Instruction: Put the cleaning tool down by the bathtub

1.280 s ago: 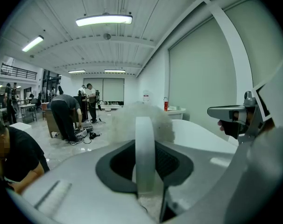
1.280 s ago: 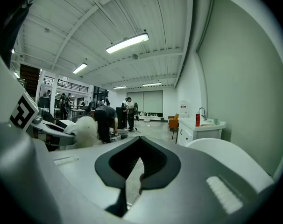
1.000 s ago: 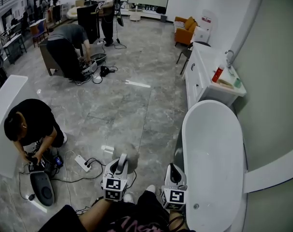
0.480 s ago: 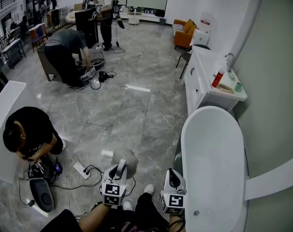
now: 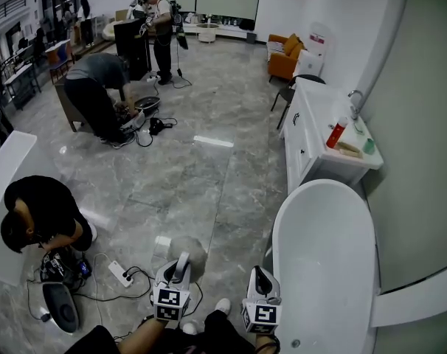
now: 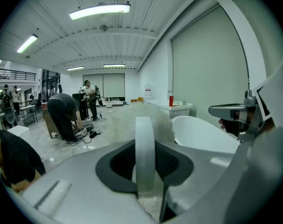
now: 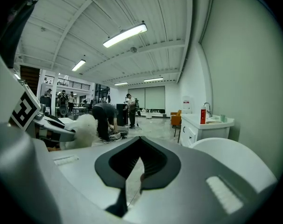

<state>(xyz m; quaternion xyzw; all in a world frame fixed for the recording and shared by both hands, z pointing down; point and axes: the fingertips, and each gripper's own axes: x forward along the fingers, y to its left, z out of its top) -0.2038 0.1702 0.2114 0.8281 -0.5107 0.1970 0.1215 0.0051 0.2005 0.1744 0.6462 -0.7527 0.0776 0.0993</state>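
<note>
A: Duster (image 6: 144,146), where is it?

B: In the left tongs (image 5: 181,264). Their jaws are clamped on its white handle, which stands upright between them. The fluffy head sticks out past the tips, over the grey floor (image 5: 209,168).

A: And the right tongs (image 7: 132,183)?

B: Jaws drawn together with only a thin slit between them, and nothing in it. They sit about level with the left pair, to its right and apart from it.

A: How does the duster lie to those?

B: Off to their left, not touching. In the right gripper view the fluffy head shows near the left edge.

A: Tub (image 5: 323,257)?

B: Just right of the right tongs, so that pair is between duster and tub. The duster is held, not set down.
</note>
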